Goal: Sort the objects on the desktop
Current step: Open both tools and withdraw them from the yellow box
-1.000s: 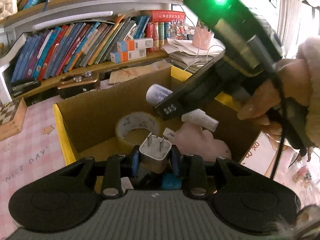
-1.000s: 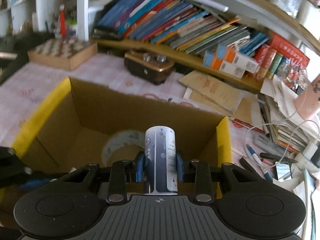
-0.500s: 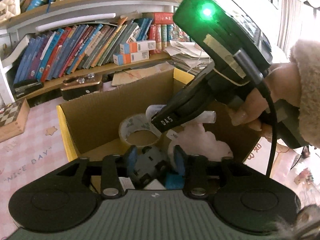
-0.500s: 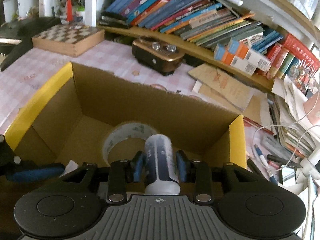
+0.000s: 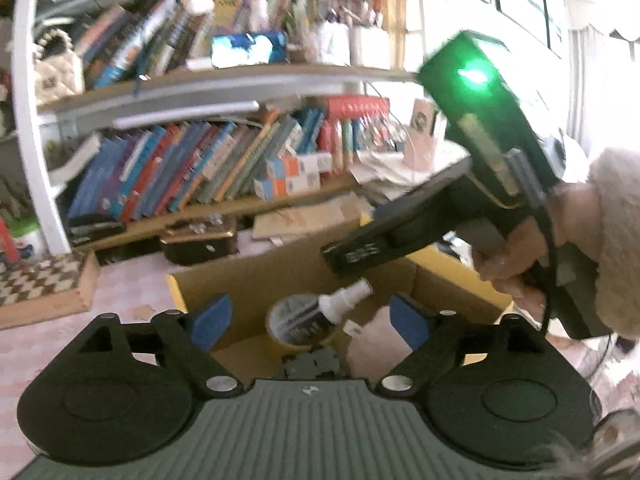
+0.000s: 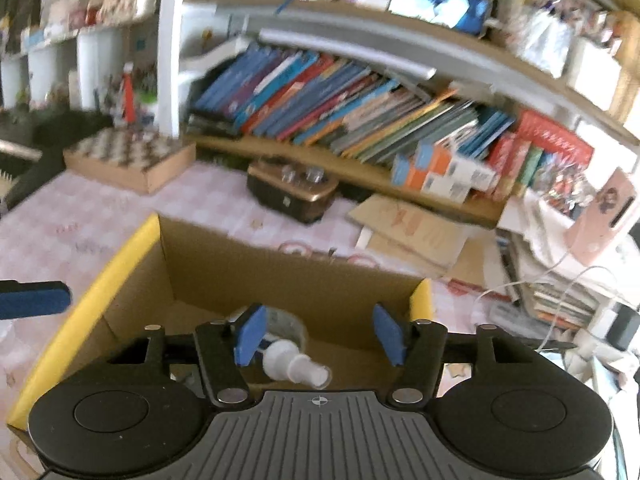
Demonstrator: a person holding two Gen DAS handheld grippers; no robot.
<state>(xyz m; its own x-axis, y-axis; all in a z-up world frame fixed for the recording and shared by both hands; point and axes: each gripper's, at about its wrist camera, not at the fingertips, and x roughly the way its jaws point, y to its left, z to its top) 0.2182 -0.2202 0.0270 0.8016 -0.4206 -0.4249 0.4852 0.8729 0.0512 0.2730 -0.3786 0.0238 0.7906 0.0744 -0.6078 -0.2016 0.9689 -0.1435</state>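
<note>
Spray bottle [image 5: 320, 312] is where your sorting has landed: from the left wrist view it lies on its side inside the cardboard box [image 5: 280, 276], across the tape roll [image 5: 296, 320], its long axis slanted with the white nozzle up and to the right, toward the far right corner. Nothing grips it; it rests where a loose thing settles. Your left gripper [image 5: 310, 322] hangs above the near side of the box with its blue fingers [image 5: 210, 322] spread wide and nothing between them. Just under them sit a dark charger [image 5: 312, 362] and a pale pink object [image 5: 376, 344], both down in the box. Your right hand [image 5: 516, 256] holds the other tool over the far right rim, well above the contents. That suits a release done from height, so the fingers stay clear of the walls.

From the right wrist view, your right gripper [image 6: 318, 336] is likewise wide open and empty, looking down over the box's [image 6: 100, 280] near side. Here the bottle's [image 6: 294, 364] white cap end shows just below the fingers, lying flat, nozzle aimed to the right; its body is hidden behind the left finger. The tape roll [image 6: 288, 324] peeks out behind it. One blue finger [image 6: 34, 300] of the other tool shows at the left edge. The box stands on the pink checked worktop [image 6: 80, 216], short of the bookshelf [image 6: 340, 120].
</note>
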